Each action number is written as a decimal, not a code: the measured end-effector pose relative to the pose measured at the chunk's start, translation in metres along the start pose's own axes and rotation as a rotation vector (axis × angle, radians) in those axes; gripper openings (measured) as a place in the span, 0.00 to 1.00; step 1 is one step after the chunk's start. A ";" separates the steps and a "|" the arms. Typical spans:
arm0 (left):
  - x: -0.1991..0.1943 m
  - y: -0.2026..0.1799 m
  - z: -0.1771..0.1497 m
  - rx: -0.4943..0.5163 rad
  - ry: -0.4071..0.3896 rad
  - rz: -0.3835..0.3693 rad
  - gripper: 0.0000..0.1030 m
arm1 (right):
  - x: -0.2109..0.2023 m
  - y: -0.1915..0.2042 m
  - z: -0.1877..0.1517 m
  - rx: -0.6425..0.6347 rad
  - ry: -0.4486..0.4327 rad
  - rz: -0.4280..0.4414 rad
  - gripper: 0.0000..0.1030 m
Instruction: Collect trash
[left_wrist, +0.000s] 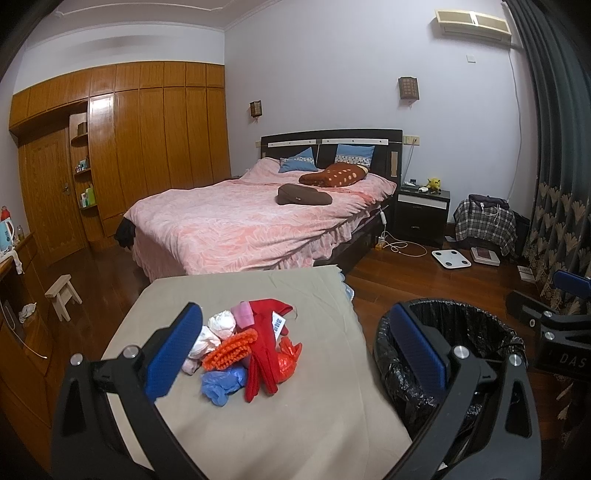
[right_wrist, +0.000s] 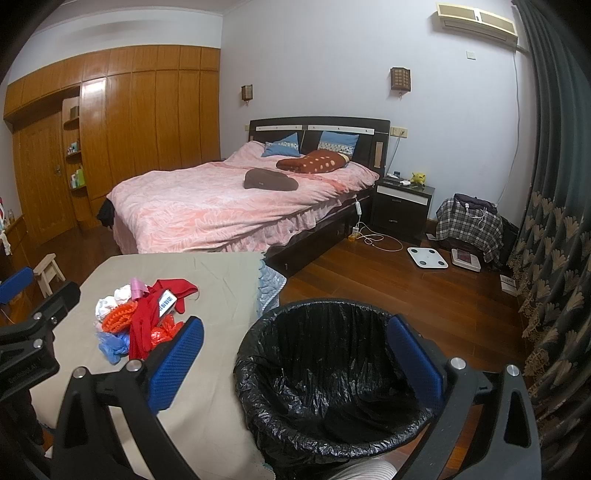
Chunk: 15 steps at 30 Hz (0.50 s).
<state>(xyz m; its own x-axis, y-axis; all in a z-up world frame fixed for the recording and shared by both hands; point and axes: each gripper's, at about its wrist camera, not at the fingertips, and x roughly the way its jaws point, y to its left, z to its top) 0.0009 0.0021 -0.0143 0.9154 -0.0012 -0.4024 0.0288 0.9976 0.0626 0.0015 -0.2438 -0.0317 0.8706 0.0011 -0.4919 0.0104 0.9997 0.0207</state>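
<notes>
While both grippers hang back w/ nothing between their fingers, we're right at the start: no piece picked yet. Left gripper (left_wrist: 295, 350) sits wide apart, framing the trash pile (left_wrist: 247, 347) at lower centre of its view, pile resting on the table (left_wrist: 295, 424), grey cloth over it. Red strap, orange bit, blue glove, white wads, all heaped together and touching. Right gripper (right_wrist: 295, 354) is spread too, empty, hovering over the bin (right_wrist: 332, 369), which fills the lower centre of the right wrist view; black liner in, inside looks empty as far as I can tell. Bin stands just beside the table's right edge. Next move, my call: left goes fwd and down onto the pile, pinches one loose item, prob the blue glove nearest it, then swings right over the bin and lets go. Watch for tangling; the strap may drag neighbours along.
</notes>
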 end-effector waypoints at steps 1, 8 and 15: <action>0.000 0.000 0.001 0.000 0.000 0.000 0.95 | 0.000 0.001 0.000 0.000 -0.001 -0.001 0.94; 0.001 0.000 -0.002 -0.001 -0.001 0.000 0.95 | 0.001 0.002 0.000 -0.001 -0.001 -0.001 0.94; -0.001 -0.002 0.007 -0.001 -0.002 0.001 0.95 | 0.001 0.002 0.000 -0.002 0.000 -0.002 0.94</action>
<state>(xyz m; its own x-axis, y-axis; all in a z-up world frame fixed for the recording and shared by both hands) 0.0025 -0.0002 -0.0078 0.9162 -0.0005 -0.4008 0.0276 0.9977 0.0617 0.0025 -0.2416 -0.0323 0.8705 -0.0013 -0.4921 0.0114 0.9998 0.0176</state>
